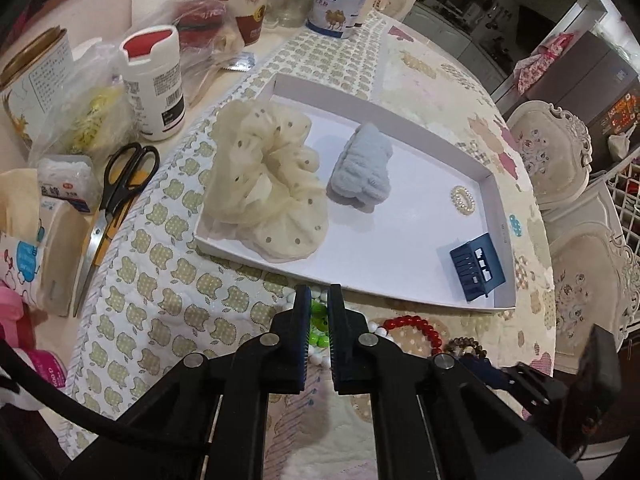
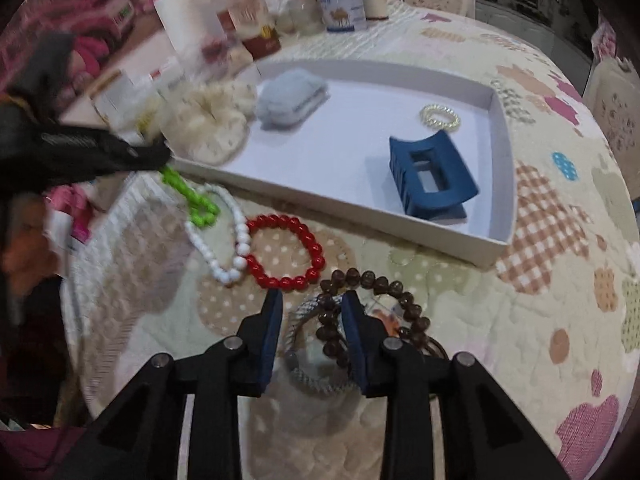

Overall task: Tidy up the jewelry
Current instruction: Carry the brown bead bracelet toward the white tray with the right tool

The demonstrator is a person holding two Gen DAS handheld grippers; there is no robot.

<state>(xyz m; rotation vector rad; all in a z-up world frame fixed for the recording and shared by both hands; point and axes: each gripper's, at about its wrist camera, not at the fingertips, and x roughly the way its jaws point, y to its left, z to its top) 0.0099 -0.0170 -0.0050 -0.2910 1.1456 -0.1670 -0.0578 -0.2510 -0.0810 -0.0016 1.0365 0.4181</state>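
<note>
A white tray (image 1: 492, 200) holds a cream dotted scrunchie (image 1: 264, 176), a fuzzy blue hair clip (image 1: 362, 168), a pearl hair tie (image 1: 460, 200) and a dark blue claw clip (image 1: 478, 266). My left gripper (image 1: 319, 298) is shut on a green bead bracelet (image 1: 318, 322) just in front of the tray; in the right wrist view the bracelet (image 2: 192, 196) hangs from it. A white bead bracelet (image 2: 224, 240), a red bead bracelet (image 2: 316, 248) and a brown bead bracelet (image 2: 384, 292) lie on the cloth. My right gripper (image 2: 312, 300) is open above a silver bracelet (image 2: 304, 320).
Scissors (image 1: 116, 196), a white bottle with a red cap (image 1: 154, 80), tins, jars and bags crowd the table's left and back. The tray (image 2: 500, 152) also shows in the right wrist view. Ornate chairs (image 1: 560, 152) stand to the right of the table.
</note>
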